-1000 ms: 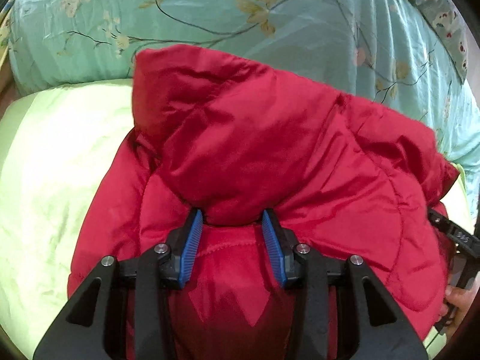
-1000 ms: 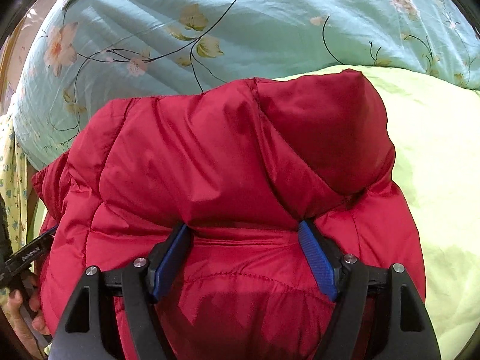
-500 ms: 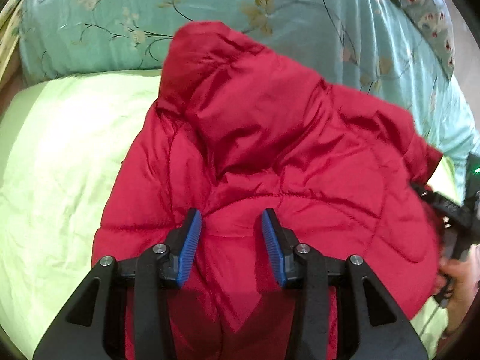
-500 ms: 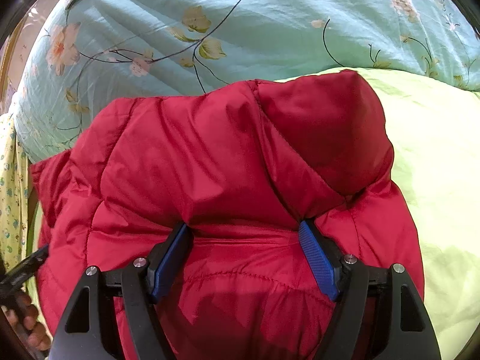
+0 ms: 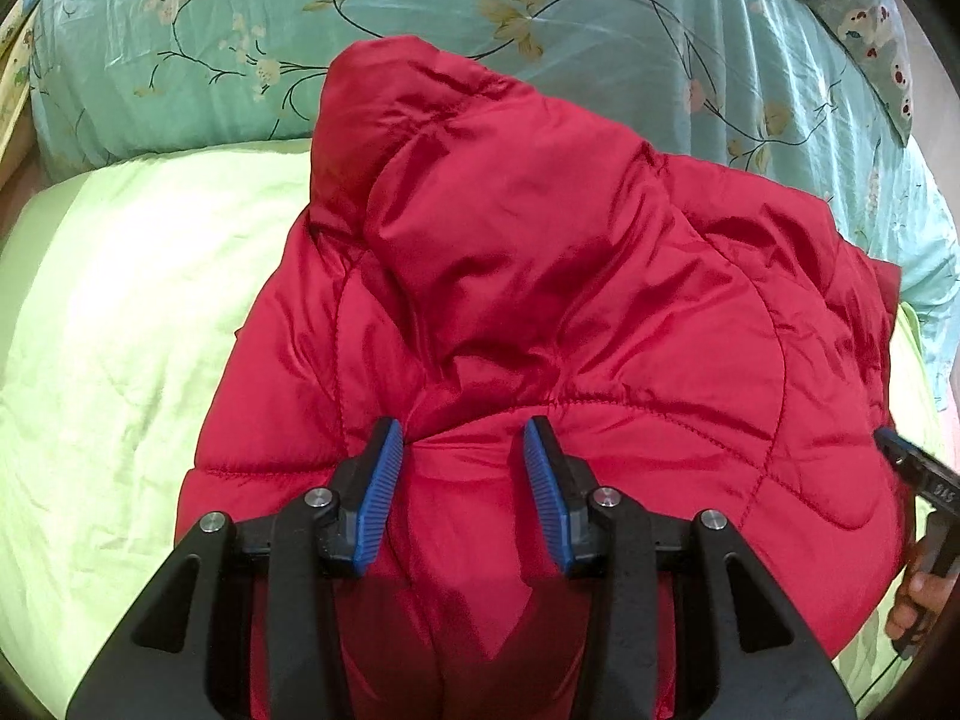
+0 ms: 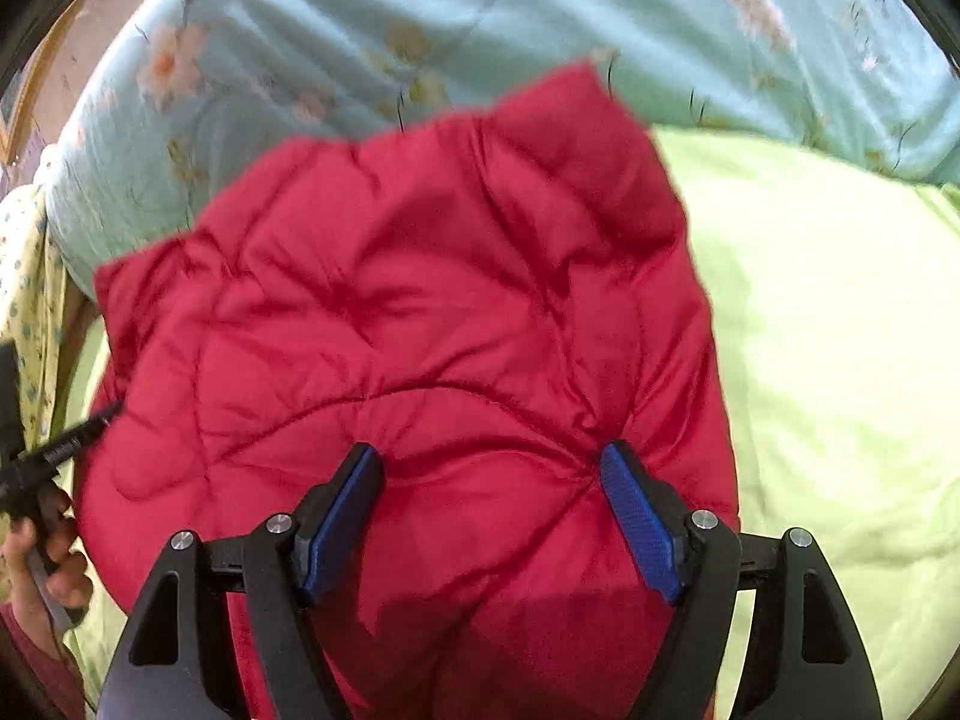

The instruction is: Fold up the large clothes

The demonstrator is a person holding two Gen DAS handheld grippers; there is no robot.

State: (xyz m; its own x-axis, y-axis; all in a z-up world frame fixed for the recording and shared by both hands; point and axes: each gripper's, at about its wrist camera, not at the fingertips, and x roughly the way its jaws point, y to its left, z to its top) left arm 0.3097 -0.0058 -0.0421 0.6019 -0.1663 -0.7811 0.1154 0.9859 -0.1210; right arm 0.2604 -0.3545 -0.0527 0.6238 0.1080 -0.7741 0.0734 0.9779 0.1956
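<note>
Red quilted jacket on pale green sheet, hood end toward floral teal quilt — folded into a compact bundle, near edge apparently carried over both grippers. Left gripper angled down, blue pads narrowly spaced, pinching a ridge of padding; right gripper likewise angled, set wide, clamping a thicker fold. Next, by judgement: lay bundle flat, release both grips — then smooth.
</note>
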